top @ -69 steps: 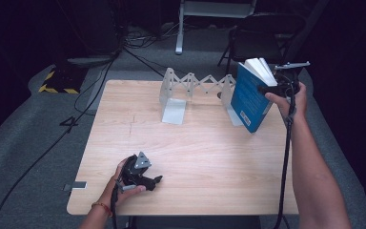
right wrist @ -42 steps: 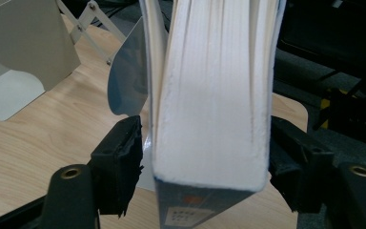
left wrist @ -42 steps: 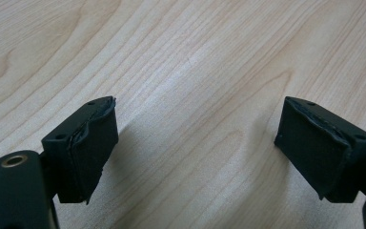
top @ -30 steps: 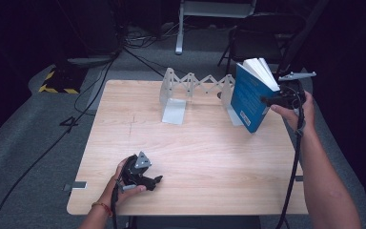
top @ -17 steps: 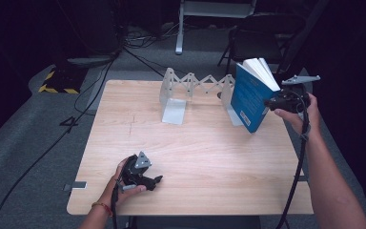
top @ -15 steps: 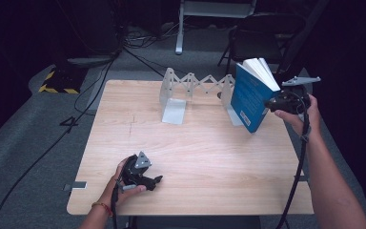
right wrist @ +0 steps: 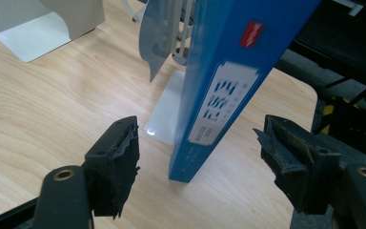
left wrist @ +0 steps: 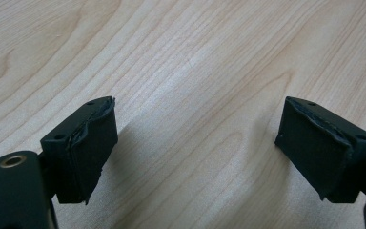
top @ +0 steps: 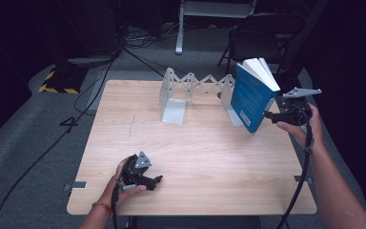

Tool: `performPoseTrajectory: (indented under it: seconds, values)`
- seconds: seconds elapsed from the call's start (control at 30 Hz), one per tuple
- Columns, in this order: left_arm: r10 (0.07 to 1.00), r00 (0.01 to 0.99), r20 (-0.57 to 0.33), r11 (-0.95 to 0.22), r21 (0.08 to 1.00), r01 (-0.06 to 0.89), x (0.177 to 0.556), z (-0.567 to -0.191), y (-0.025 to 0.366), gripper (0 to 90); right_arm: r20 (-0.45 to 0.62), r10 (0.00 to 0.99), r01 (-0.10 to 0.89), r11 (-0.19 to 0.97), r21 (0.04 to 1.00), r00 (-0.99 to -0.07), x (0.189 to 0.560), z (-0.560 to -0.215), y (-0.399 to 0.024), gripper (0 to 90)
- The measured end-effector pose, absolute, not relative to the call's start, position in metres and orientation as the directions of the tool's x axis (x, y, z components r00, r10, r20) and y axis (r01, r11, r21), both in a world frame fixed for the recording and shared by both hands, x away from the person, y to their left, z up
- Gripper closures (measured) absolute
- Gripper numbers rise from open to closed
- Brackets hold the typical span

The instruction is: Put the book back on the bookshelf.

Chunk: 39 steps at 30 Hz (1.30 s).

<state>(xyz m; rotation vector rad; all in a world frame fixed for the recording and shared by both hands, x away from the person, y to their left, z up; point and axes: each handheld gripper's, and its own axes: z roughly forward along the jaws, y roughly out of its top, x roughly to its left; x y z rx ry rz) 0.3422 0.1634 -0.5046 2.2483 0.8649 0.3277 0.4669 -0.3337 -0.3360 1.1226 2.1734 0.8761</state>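
Note:
A blue book (top: 250,100) stands tilted at the table's far right, leaning on the right end of a white folding book rack (top: 190,86). My right gripper (top: 268,114) sits level just right of the book's lower edge, apart from it. In the right gripper view the book's spine (right wrist: 228,86) stands beyond the open right gripper (right wrist: 198,140), with no pad touching it. My left gripper (top: 158,180) rests near the front edge of the wooden table (top: 219,157). It is open over bare wood, and the left gripper (left wrist: 195,138) has nothing between its pads.
The rack's left white plate (top: 174,112) lies flat on the table's far middle, and its right plate (right wrist: 164,119) lies under the book. A dark chair (top: 252,28) and floor cables (top: 90,90) lie beyond the table. The table's right edge is close to my right hand.
My right gripper has drawn back from the book, moving right and slightly down. The book stays leaning on the rack. The left hand has not moved.

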Motion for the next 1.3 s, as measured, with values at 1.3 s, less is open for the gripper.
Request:
performPoseTrajectory:
  seconds: [1.3]
  values:
    - [0.665,0.746,-0.006,-0.539,0.688,0.486,0.343,-0.504,0.163,13.7,-0.195,0.758,0.411,0.529,0.743,-0.623,0.396,-0.427,-0.347,28.8]
